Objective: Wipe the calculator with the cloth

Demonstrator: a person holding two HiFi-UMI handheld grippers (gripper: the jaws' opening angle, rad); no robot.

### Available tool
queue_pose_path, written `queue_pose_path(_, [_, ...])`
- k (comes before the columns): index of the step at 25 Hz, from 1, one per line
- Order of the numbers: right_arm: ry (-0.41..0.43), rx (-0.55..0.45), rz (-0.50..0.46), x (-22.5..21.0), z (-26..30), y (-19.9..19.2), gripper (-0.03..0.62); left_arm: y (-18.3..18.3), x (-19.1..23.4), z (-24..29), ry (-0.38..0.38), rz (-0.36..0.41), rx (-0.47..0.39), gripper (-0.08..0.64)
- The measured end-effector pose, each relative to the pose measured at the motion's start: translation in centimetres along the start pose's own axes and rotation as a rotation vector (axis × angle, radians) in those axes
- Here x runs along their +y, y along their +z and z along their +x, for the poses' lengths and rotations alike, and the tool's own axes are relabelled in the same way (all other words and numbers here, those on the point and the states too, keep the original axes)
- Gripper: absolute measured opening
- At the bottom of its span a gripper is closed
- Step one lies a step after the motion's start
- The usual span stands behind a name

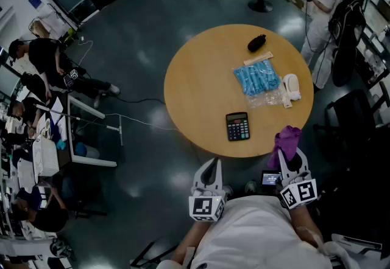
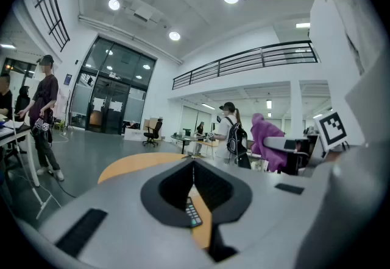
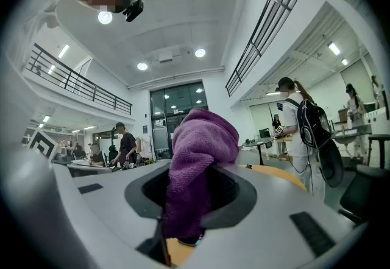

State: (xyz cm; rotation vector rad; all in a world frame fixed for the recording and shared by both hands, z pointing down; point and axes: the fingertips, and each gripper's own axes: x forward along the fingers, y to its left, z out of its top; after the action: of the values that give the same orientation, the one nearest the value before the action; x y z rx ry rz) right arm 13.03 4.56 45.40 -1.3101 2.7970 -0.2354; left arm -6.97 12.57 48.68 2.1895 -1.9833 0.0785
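While the left tongs [image 1: 212, 164] are pressed together with nothing in them, the right tongs [image 1: 287, 153] pinch a purple cloth [image 1: 286, 139]. The cloth bunches out past the tips and sits over the near edge of the round tabletop [image 1: 195, 79]. The left tongs are just off that edge. The black calculator [image 1: 237, 126] lies flat on the tabletop, a little past the tongs and between them, apart from the cloth. Farther back lie a bag of blue things [image 1: 258, 78], a white thing [image 1: 292, 86] and a small black thing [image 1: 256, 42].
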Motion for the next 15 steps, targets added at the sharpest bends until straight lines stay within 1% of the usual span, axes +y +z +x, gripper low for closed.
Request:
queue_pose_path(10, [0.034, 0.006, -0.017, -0.3, 0.0, 0.5, 0.12, 0.1, -0.9, 0.5, 0.003, -0.015, 0.005, 0.008])
queue_pose_path(15, [0.062, 0.001, 0.043, -0.7, -0.4, 0.4, 0.12, -0.7, -1.5, 0.5, 0.017, -0.014, 0.033, 0.008])
